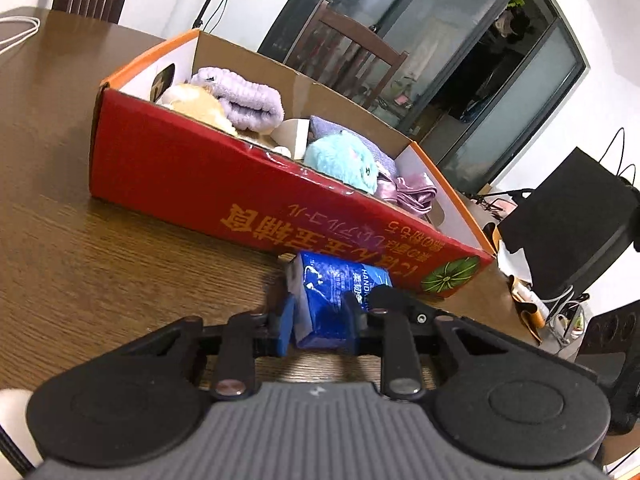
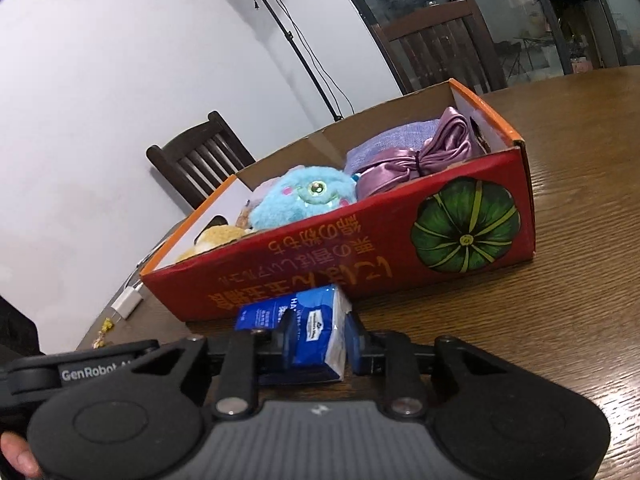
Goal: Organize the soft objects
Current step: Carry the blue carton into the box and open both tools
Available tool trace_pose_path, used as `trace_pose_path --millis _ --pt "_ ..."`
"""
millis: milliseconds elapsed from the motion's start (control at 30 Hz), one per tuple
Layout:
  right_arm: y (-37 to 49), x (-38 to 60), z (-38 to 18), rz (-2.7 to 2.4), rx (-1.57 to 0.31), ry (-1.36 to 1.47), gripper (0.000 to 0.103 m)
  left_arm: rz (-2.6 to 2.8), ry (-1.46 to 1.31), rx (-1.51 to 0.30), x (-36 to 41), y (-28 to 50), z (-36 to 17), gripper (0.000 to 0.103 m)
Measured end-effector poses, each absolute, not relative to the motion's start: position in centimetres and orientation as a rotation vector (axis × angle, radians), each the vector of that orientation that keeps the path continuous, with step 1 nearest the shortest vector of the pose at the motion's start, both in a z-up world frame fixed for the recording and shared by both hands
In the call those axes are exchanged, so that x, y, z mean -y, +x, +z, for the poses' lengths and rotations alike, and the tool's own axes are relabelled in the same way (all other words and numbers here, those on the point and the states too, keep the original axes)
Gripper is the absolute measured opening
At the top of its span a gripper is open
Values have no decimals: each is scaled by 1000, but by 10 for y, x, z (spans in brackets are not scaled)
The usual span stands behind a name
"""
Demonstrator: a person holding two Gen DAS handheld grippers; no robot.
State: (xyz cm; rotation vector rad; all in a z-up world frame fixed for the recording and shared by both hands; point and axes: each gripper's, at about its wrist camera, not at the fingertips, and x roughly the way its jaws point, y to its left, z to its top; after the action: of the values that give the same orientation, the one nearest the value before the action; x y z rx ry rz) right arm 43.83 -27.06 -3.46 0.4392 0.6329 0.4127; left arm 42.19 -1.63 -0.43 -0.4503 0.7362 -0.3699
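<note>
A blue tissue pack (image 1: 334, 300) lies on the brown wooden table just in front of the red cardboard box (image 1: 192, 184). My left gripper (image 1: 320, 320) is shut on one end of the pack. My right gripper (image 2: 318, 344) is shut on the other end of the same pack (image 2: 308, 330). The box (image 2: 360, 260) holds a light blue plush monster (image 2: 304, 198), a folded lilac towel (image 1: 244, 96), a tan plush (image 1: 200, 108), a purple cloth (image 2: 394, 140) and a shiny purple satin piece (image 2: 416, 160).
Dark wooden chairs (image 2: 196, 156) stand behind the table. A light stand (image 2: 296, 48) rises at the back wall. A white charger (image 2: 126, 302) and cable lie at the table's left edge. A black box and clutter (image 1: 568, 220) sit beyond the red box's right end.
</note>
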Motion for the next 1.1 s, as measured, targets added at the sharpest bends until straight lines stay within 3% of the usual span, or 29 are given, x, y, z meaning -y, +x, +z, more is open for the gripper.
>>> trace_pose_path --millis 400,733,900,1100 --pt "429 268 -28 407 -629 405 24 -384 -486 -756 17 410 -2 25" --pt "301 278 17 409 -465 400 24 -479 -451 -606 16 298 48 25" --pt "318 273 60 438 -377 347 24 -491 -449 -527 3 333 89 26" --pt "425 249 88 453 -417 324 24 -432 -428 -587 -14 446 111 26"
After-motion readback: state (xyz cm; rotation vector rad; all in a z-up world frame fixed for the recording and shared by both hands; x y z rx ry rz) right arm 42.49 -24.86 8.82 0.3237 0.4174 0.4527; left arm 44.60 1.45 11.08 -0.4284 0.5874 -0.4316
